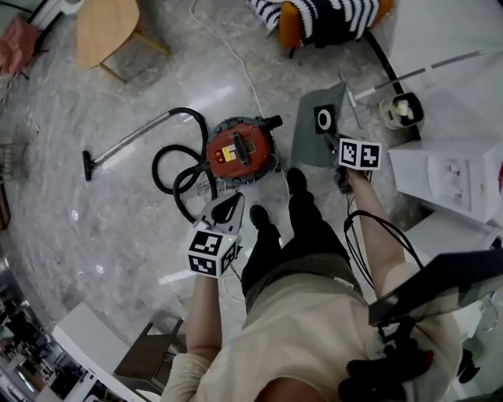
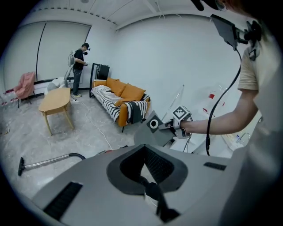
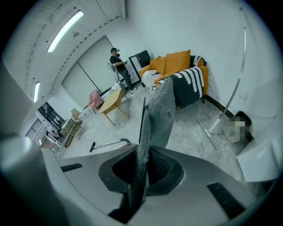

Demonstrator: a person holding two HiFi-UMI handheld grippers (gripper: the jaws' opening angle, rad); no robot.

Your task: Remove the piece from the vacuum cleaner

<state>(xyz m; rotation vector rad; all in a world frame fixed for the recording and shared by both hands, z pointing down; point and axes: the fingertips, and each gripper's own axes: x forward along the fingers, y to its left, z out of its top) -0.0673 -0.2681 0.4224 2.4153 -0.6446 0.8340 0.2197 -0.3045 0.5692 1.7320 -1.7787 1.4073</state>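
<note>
A red canister vacuum cleaner (image 1: 240, 149) sits on the marble floor, its black hose (image 1: 177, 169) coiled to the left and ending in a metal wand (image 1: 126, 141). My right gripper (image 1: 334, 145) is shut on a flat grey piece (image 1: 318, 126) with a white ring, held in the air right of the vacuum. The right gripper view shows that piece (image 3: 161, 114) edge-on, clamped between the jaws. In the left gripper view the piece (image 2: 152, 130) and right gripper (image 2: 170, 126) appear ahead. My left gripper (image 1: 224, 210) hangs just in front of the vacuum, shut on nothing.
An orange sofa (image 1: 330, 20) with a striped blanket stands at the far side, a wooden table (image 1: 106, 27) at the far left. White furniture (image 1: 448, 173) and a small bin (image 1: 401, 110) fill the right. A white cord (image 1: 236, 59) crosses the floor. Another person (image 2: 79, 66) stands far off.
</note>
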